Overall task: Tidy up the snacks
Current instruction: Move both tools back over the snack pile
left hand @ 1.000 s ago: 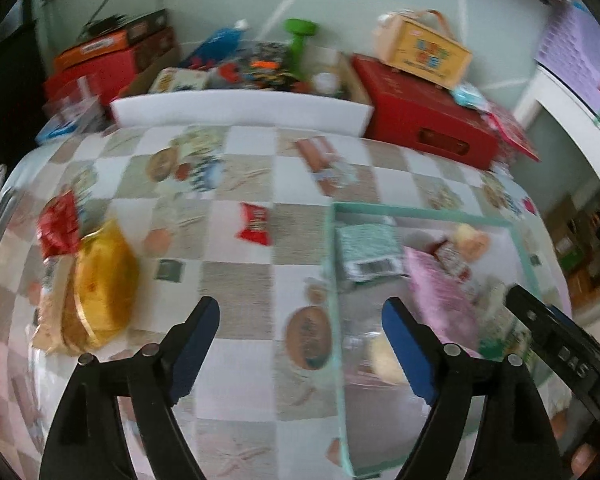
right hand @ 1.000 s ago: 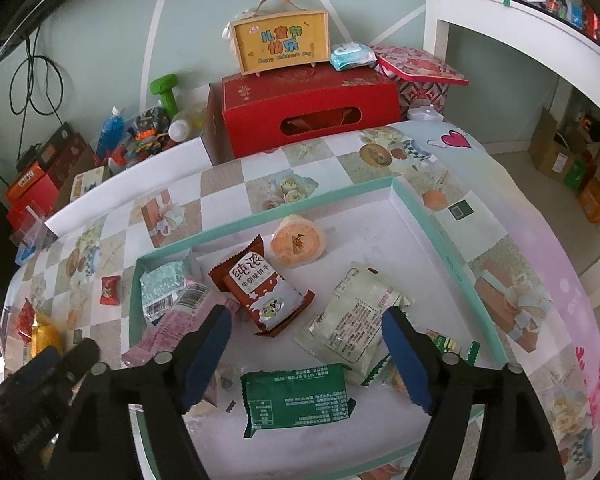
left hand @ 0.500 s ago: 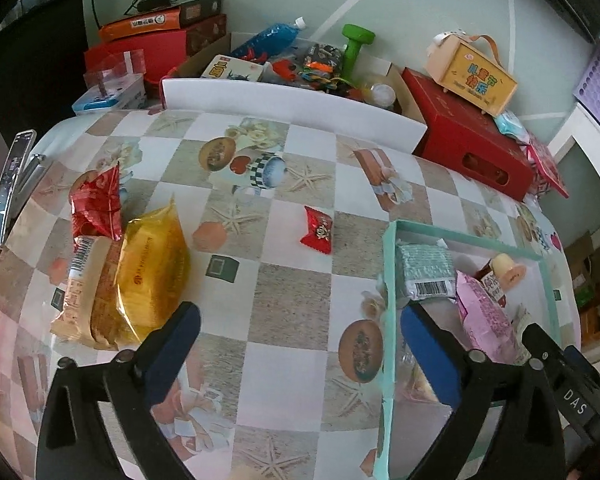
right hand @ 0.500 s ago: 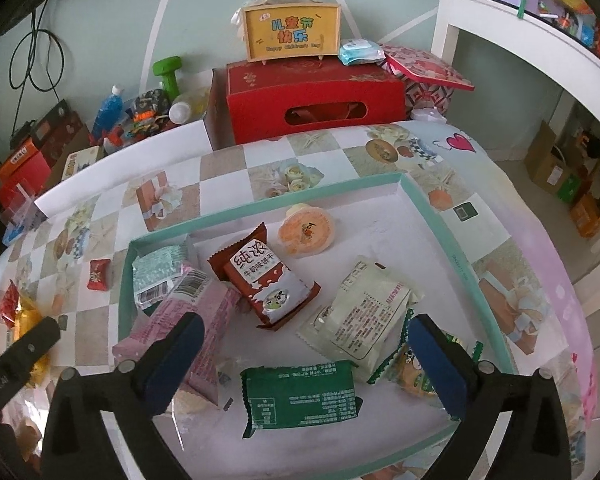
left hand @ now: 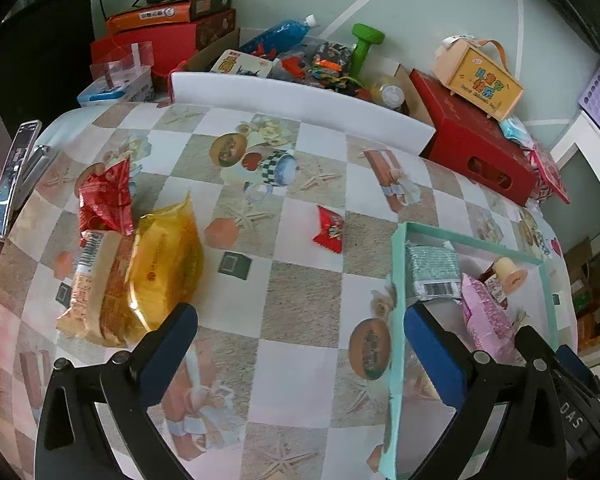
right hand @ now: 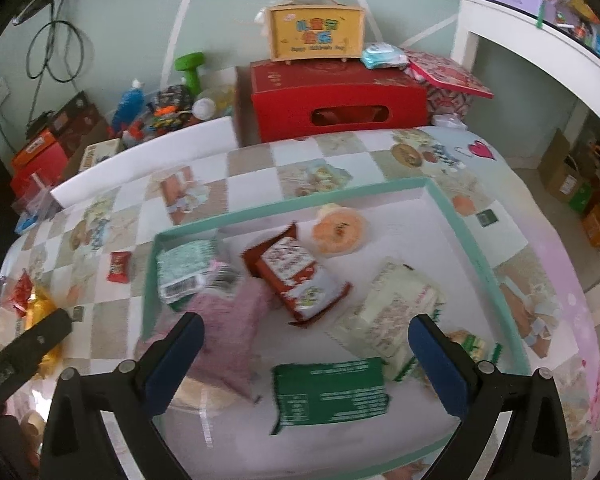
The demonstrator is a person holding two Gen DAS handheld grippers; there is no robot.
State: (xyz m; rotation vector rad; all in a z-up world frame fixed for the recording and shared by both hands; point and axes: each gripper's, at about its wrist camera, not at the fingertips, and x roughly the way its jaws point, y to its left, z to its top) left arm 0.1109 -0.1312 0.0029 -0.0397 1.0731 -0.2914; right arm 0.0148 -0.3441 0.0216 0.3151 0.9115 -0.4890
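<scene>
A teal-rimmed tray (right hand: 476, 236) holds several snack packs: a green pack (right hand: 330, 392), a red-brown pack (right hand: 298, 276), a pink pack (right hand: 236, 320), a round orange snack (right hand: 338, 230). The tray also shows in the left wrist view (left hand: 398, 280). On the checked tablecloth lie a small red candy pack (left hand: 329, 229), a yellow bag (left hand: 164, 268), a red bag (left hand: 106, 198) and a bread pack (left hand: 92, 280). My left gripper (left hand: 300, 340) is open and empty above the cloth, left of the tray. My right gripper (right hand: 306, 352) is open and empty above the tray.
A red box (right hand: 338, 102) with a yellow handled box (right hand: 314, 34) on it stands behind the table. A white board (left hand: 300, 104) edges the far side, with toys, a blue bottle and a green dumbbell (left hand: 362, 46) beyond. A phone (left hand: 14, 178) stands at the left.
My left gripper has swung left and pulled back, from over the tray edge to over the cloth, bringing the yellow and red bags into fuller view. My right gripper has shifted slightly over the tray.
</scene>
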